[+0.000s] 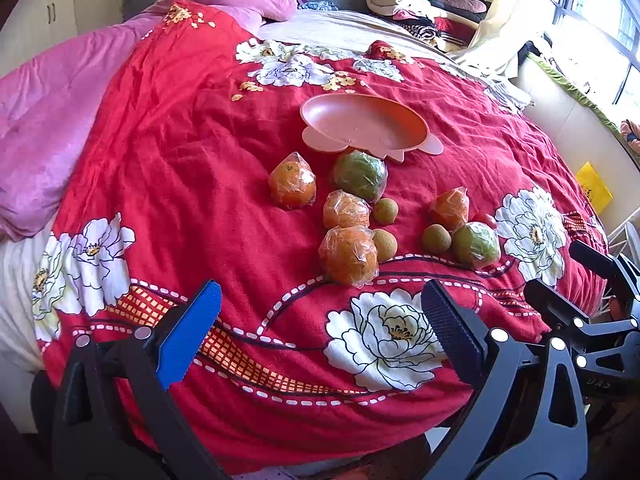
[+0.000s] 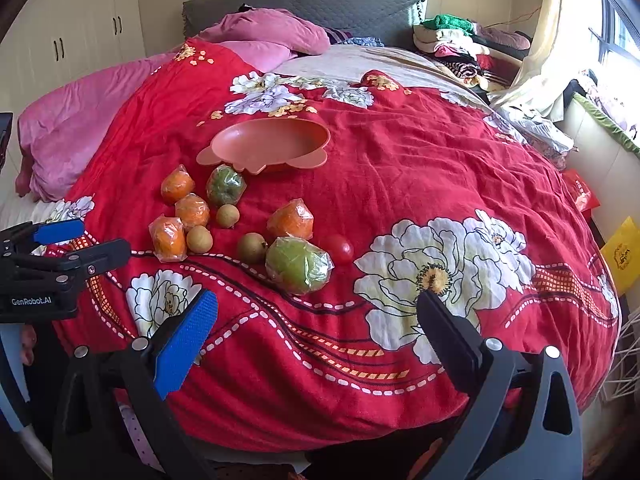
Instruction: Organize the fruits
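A pink plate (image 1: 362, 122) (image 2: 268, 142) lies empty on the red flowered bedspread. In front of it lie several wrapped oranges (image 1: 348, 255) (image 2: 168, 238), two wrapped green fruits (image 1: 360, 175) (image 2: 298, 265), three small brown round fruits (image 1: 436, 238) (image 2: 252, 247) and a small red tomato (image 2: 339, 249). My left gripper (image 1: 320, 316) is open and empty, low at the bed's near edge, short of the nearest orange. My right gripper (image 2: 318, 320) is open and empty, near the edge in front of the nearer green fruit. Each gripper shows at the side of the other's view.
A pink quilt (image 2: 80, 120) is bunched at the left and by the headboard. Folded clothes (image 2: 460, 44) are stacked at the far right. A window and ledge run along the right, with a yellow bag (image 2: 622, 254) beside the bed.
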A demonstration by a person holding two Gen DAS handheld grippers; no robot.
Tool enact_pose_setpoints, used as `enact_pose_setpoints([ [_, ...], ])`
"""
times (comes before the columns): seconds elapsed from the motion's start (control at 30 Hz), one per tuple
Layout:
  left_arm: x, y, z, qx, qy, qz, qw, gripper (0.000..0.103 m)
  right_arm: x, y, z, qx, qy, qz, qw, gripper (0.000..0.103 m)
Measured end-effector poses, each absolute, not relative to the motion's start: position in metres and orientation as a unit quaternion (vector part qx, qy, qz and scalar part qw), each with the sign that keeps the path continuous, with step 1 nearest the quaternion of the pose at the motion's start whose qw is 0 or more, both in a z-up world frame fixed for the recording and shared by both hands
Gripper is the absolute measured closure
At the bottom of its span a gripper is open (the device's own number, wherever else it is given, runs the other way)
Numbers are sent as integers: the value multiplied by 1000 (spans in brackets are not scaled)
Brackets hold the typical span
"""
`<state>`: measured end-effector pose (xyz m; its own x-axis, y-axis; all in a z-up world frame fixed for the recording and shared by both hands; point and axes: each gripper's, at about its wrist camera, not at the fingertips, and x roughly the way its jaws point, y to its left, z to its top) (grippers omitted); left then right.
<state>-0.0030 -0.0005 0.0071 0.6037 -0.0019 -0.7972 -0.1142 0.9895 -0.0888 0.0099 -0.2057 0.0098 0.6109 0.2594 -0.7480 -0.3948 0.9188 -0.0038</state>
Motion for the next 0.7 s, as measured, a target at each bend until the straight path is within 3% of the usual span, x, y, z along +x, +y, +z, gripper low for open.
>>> enact_pose_setpoints([
  [0.7,-2,-1,5,-65,447,33,892,9,11,-203,8,-88,404,187,891,4],
])
